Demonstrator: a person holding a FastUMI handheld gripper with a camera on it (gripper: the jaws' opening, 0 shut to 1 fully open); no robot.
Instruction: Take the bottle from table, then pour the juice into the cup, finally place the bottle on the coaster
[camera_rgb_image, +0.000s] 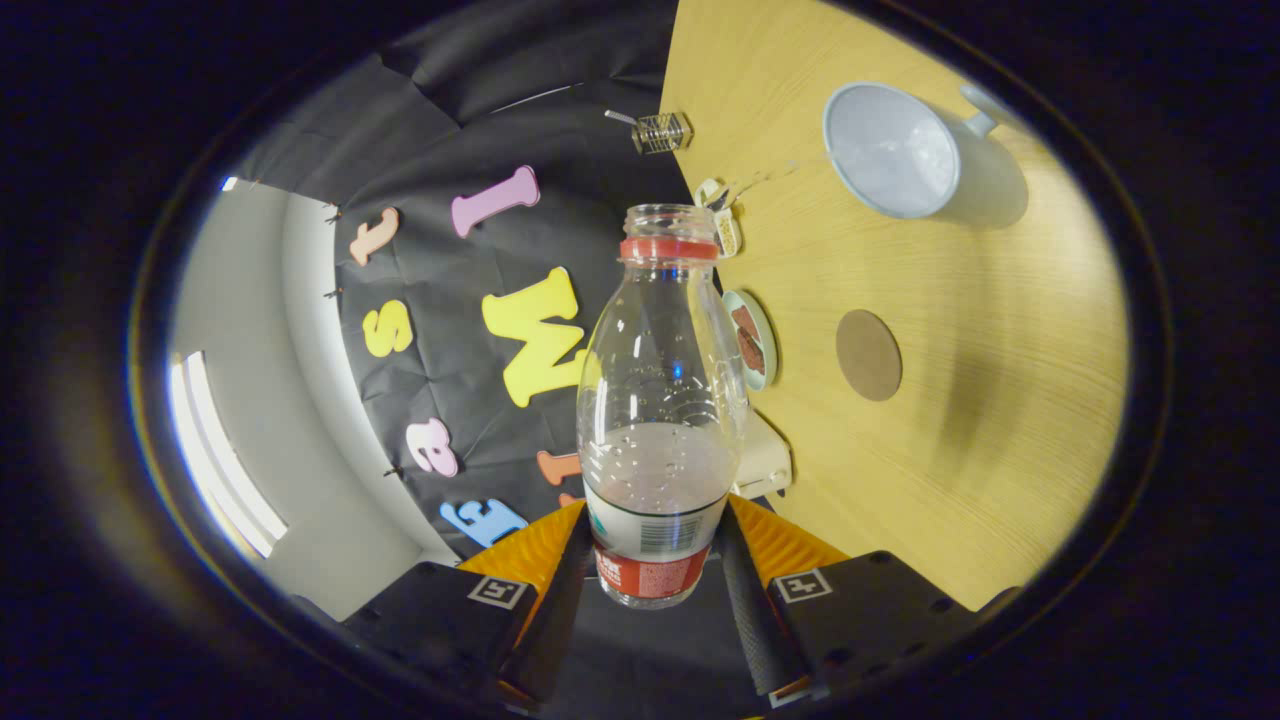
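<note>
- Clear plastic bottle (660, 400), uncapped, with a red ring round its neck and a label at its base, sits between the gripper (655, 570) fingers; both fingers press on its lower sides, one on each flank, so the gripper is clamped on the bottle.
- The view is rolled: the table (1000, 420) reads as a slanted wooden plane to the right of the bottle, so the bottle's true tilt cannot be judged.
- Some pale liquid lies in the bottle's lower part, with droplets on the wall above it; the colour is hard to make out through the plastic.
- The bottle's base is cut off from sight by the fingers and label; whether it touches anything below cannot be told.
- Cup (895, 150): pale, with a handle on its far side, stands on the table well beyond the fingers, to the right of the bottle's mouth. Its inside looks plain; any contents cannot be made out.
- Coaster (868, 355): round, brown, flat on the table, bare, between cup and gripper, apart from both.
- Small plate (752, 340) with something dark on it lies just right of the bottle, partly hidden behind it.
- A pale boxy item (765, 465) near the right finger is half covered by the bottle; identity unclear.
- A small wire-like object (660, 132) and a small tag-like item (722, 215) sit at the table's far edge, too small to identify.
</note>
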